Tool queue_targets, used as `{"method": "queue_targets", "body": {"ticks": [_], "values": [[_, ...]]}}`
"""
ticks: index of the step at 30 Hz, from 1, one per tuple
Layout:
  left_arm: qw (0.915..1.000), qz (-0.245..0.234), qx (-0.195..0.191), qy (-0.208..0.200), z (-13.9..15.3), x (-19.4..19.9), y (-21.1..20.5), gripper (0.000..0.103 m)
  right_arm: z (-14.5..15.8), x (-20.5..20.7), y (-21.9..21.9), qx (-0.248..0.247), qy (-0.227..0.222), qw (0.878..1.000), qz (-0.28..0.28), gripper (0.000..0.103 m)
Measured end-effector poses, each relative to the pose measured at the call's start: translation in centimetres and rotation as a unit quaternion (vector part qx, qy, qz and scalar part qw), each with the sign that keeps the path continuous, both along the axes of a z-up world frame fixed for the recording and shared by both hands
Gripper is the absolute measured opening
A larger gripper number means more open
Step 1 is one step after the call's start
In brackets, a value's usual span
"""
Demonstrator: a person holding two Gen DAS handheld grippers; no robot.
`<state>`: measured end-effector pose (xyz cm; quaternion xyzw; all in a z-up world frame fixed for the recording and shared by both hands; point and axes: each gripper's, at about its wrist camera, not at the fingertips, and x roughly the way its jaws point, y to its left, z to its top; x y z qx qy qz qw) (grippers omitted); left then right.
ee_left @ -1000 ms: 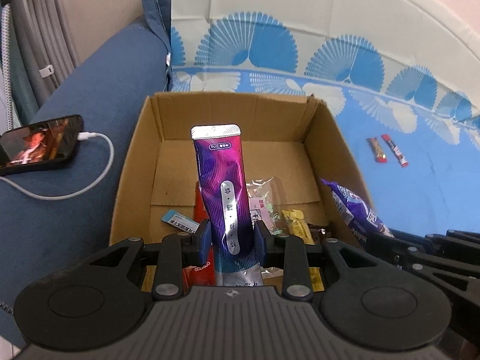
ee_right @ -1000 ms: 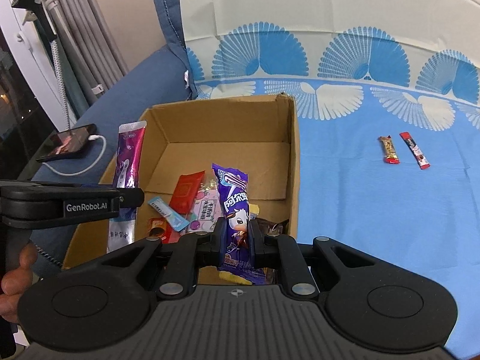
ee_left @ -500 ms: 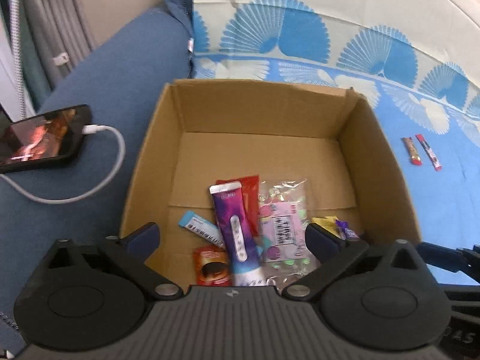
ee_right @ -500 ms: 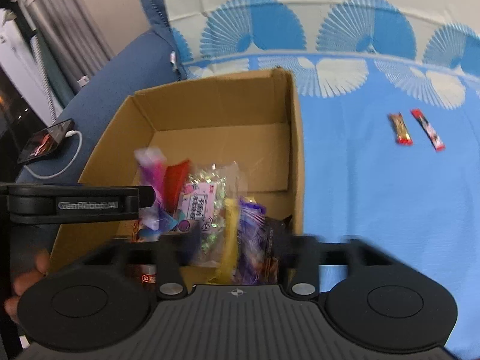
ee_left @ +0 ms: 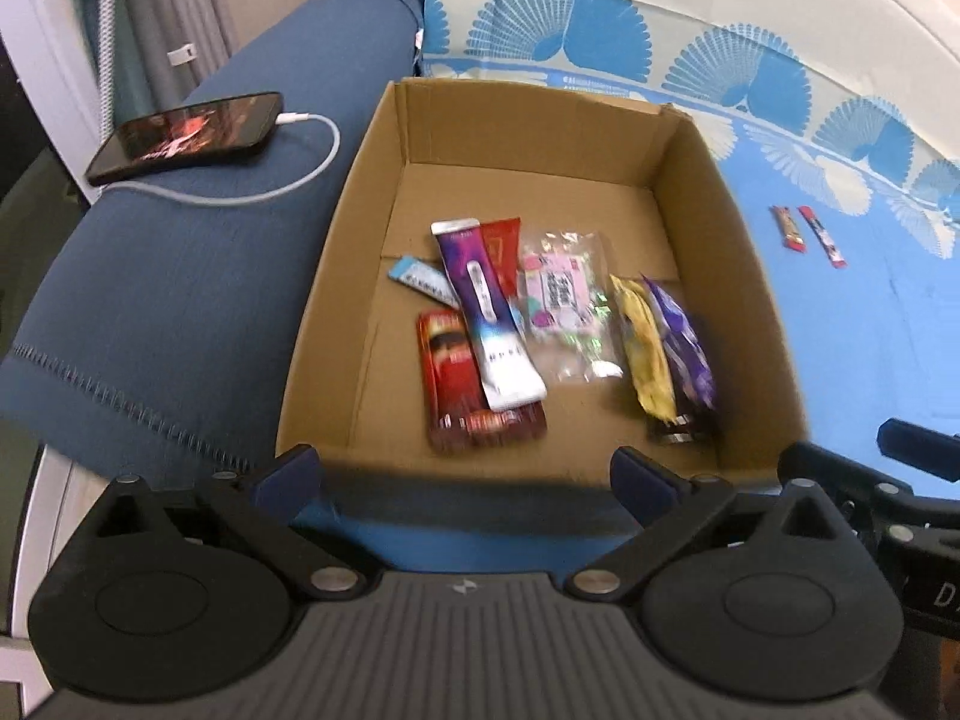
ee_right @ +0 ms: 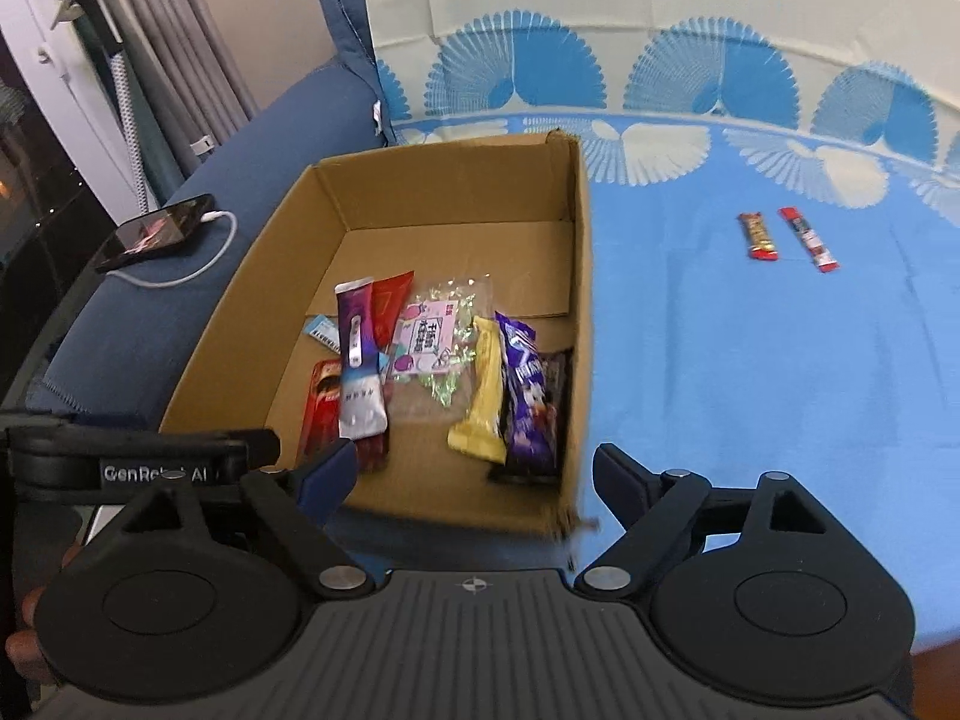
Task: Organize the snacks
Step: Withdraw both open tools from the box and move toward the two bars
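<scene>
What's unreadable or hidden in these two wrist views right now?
- Dark packet, right wrist view: mostly covered by the purple snack bag; type unclear.
- Light blue packet, left wrist view: partly under the purple tube; print blurred.
- Two small bars on the blue cloth: too small to read.
- Phone screen: image too blurred to identify.

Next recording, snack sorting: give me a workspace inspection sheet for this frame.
Surface: blue patterned cloth, mostly bare.
Job's things: cardboard box holding about eight packets, including a purple tube pouch; two snack bars on the cloth outside the box.
Clutter: phone on the blue armrest.
Grippers: left claw open, empty; right claw opening, empty.
Cables: white charging cable plugged into the phone.
Surroundings: curtains.
</scene>
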<state>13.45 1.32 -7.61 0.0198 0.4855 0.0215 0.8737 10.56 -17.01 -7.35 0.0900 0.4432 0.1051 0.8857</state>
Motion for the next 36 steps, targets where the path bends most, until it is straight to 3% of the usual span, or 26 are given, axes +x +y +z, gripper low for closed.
{"method": "queue_targets", "body": {"ticks": [11,24,36], "values": [[0.998,-0.014,0.016,-0.06,3.0,-5.9,-1.7,0.103,3.2,-7.9,0.0,-0.029,-0.068,0.997,0.016,0.095],[0.9933,-0.028,0.023,-0.109,5.5,-10.0,-2.6,0.103,5.3,-12.3,-1.3,-0.019,-0.119,0.993,-0.006,0.103],[0.9908,-0.033,0.014,-0.13,6.4,-11.6,-2.3,0.103,6.5,-14.0,-1.2,-0.025,-0.142,0.989,-0.01,0.103]]}}
